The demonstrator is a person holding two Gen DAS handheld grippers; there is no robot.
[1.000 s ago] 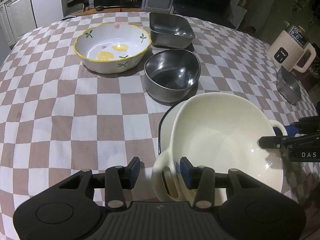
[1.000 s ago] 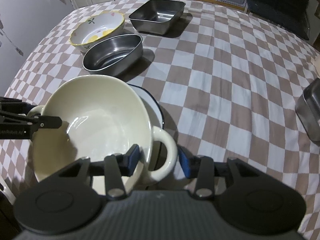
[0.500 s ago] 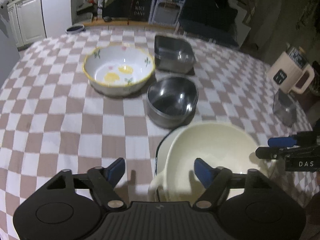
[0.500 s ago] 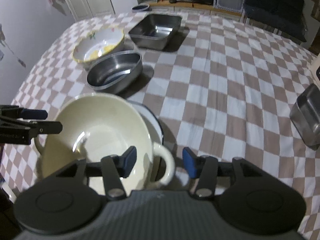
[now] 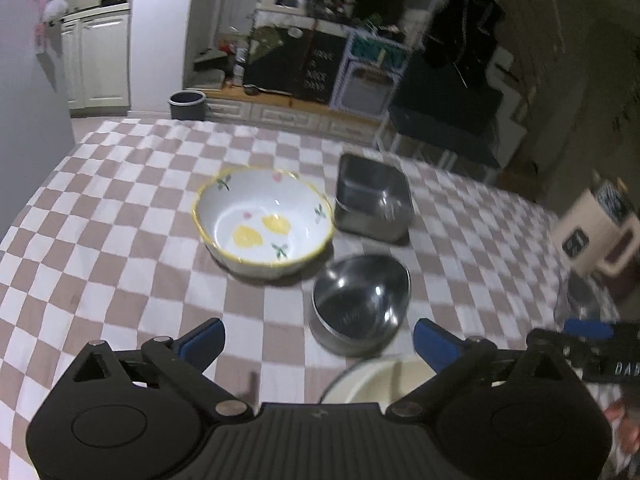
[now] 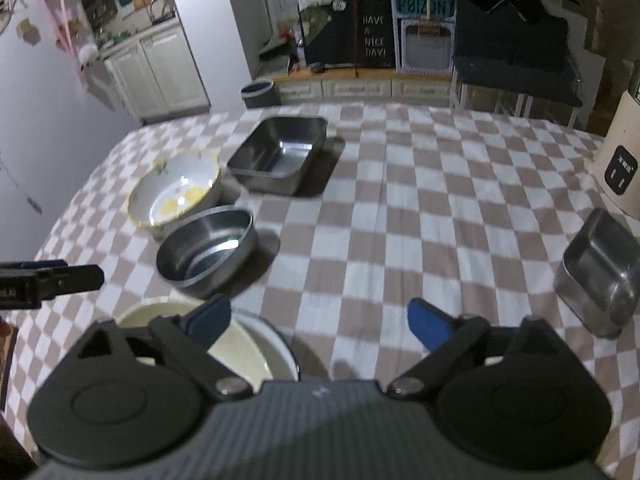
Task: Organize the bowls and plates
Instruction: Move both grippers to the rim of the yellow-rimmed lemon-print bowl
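A cream two-handled bowl (image 6: 240, 350) sits in a white blue-rimmed plate (image 6: 286, 354) at the near table edge, mostly hidden under both grippers; it also shows in the left wrist view (image 5: 384, 380). My left gripper (image 5: 318, 342) is open and empty, raised above and behind it. My right gripper (image 6: 318, 318) is open and empty, likewise raised. Further off stand a round steel bowl (image 5: 362, 302) (image 6: 206, 250), a lemon-patterned bowl (image 5: 262, 224) (image 6: 174, 194) and a rectangular steel tray (image 5: 374, 200) (image 6: 278, 154).
A checked cloth (image 6: 420, 220) covers the table. A small steel container (image 6: 602, 270) and a beige kettle (image 6: 622, 156) stand at the right; the kettle also shows in the left wrist view (image 5: 600, 228). Kitchen cabinets lie beyond.
Both grippers opened wide, let go of the cream bowl's handles, and pulled up and back. The bowl stays in the plate.
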